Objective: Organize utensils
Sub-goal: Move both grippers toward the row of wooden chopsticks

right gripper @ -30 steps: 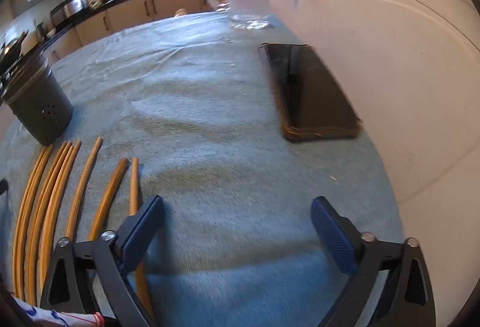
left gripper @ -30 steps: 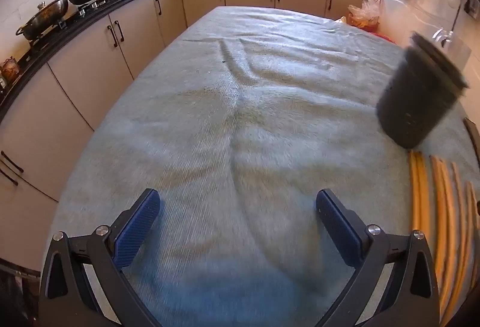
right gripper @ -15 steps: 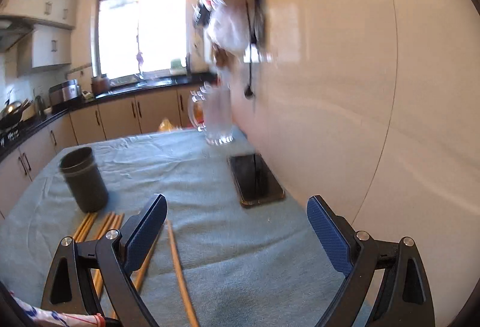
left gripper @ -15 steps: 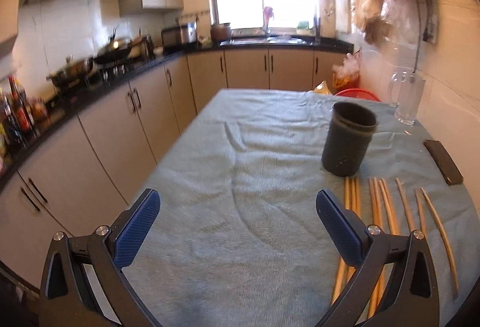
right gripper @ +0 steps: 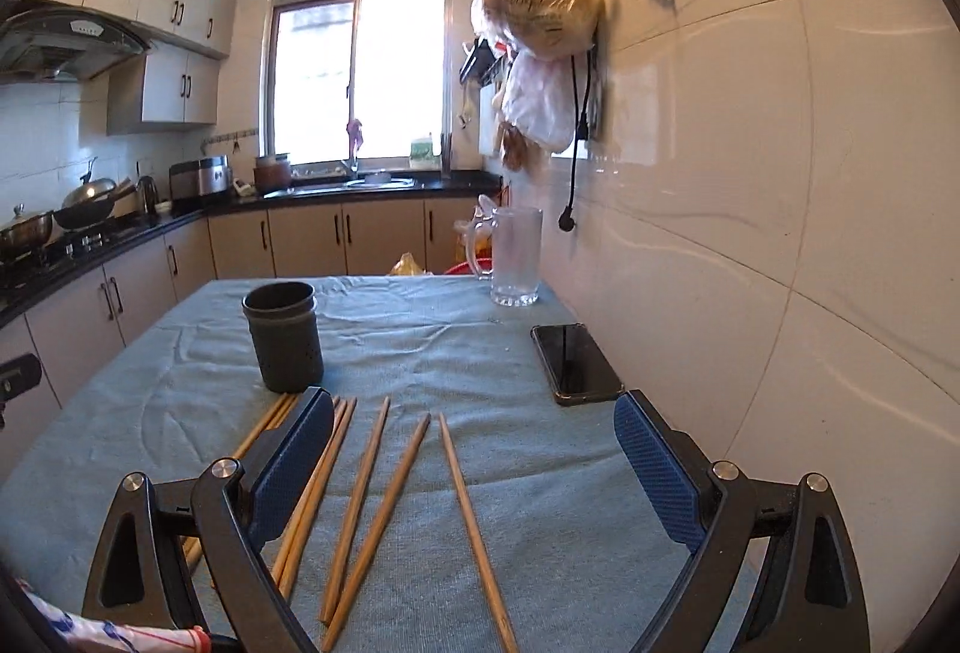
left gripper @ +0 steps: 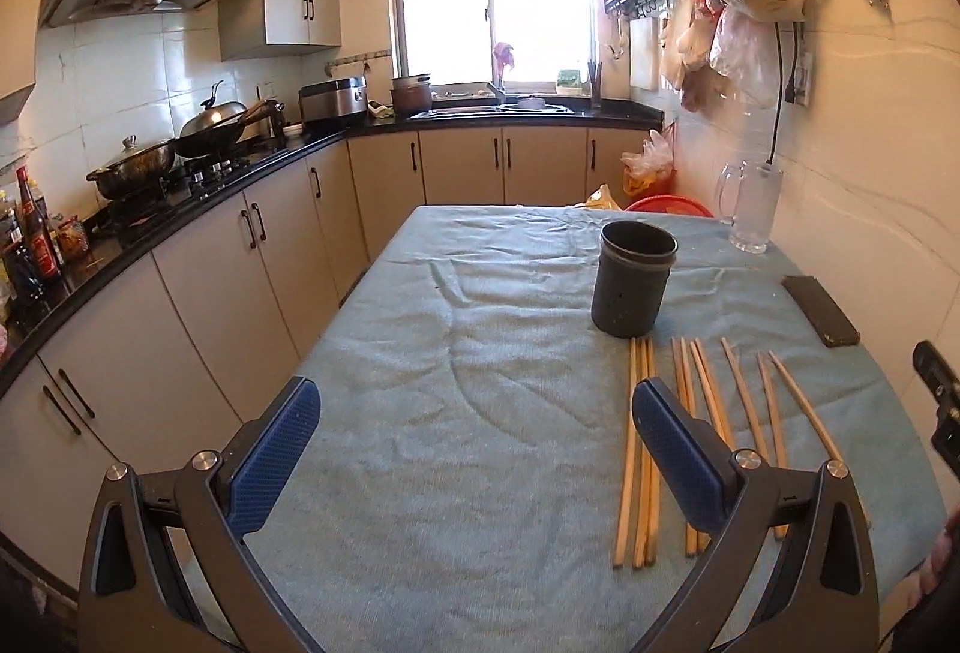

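Note:
Several wooden chopsticks [left gripper: 641, 449] [right gripper: 384, 491] lie side by side on the blue-grey cloth, pointing toward a dark cylindrical holder [left gripper: 631, 288] [right gripper: 283, 336] that stands upright and looks empty. My left gripper [left gripper: 474, 443] is open, held above the near part of the table, with the chopsticks beside and beyond its right finger. My right gripper [right gripper: 474, 455] is open too, raised over the near ends of the chopsticks. Neither holds anything.
A black phone [left gripper: 819, 318] [right gripper: 575, 363] lies by the tiled wall on the right. A glass mug [left gripper: 750, 207] [right gripper: 515, 257] stands at the far right corner. Kitchen cabinets [left gripper: 240, 281] and a stove run along the left. Bags [right gripper: 540, 23] hang on the wall.
Both grippers have risen and tilted up from close over the cloth, so both views now take in the whole table and kitchen. Holder and chopsticks have not moved.

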`<state>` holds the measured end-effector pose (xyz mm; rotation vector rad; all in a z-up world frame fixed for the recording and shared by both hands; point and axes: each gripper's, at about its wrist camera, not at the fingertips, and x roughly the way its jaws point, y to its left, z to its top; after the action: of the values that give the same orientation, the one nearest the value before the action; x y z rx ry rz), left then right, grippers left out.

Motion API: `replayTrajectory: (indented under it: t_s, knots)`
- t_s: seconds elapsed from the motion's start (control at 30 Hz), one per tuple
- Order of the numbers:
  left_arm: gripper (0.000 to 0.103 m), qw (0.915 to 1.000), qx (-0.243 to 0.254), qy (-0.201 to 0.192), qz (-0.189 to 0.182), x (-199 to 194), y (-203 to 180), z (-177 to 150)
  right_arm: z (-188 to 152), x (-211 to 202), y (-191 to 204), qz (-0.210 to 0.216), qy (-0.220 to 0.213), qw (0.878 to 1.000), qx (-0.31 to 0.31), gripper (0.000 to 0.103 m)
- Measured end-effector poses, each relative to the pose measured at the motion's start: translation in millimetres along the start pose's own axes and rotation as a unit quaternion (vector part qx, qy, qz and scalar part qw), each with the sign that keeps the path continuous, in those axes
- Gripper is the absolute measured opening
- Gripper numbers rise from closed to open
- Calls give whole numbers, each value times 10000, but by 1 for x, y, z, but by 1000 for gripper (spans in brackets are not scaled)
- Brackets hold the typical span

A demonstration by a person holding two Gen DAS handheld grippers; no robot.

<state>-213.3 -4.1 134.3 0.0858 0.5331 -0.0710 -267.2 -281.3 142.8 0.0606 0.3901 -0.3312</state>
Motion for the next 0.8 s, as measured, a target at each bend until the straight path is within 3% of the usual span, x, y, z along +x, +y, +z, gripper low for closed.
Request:
replayTrajectory:
  t_s: [0.2, 0.37, 0.8]
  knots:
    - [103, 9998, 149, 81, -63, -6, -7, -6, -5, -11, -8, -4, 132, 9999, 64, 97]
    - [103, 9992, 156, 369, -80, 4, -7, -7, -5, -9, -13, -22, 226, 9997, 90, 97]
    - [103, 9960, 288, 845, -82, 32, -17, -11, -10, 15, -14, 27, 537, 9985, 81, 97]
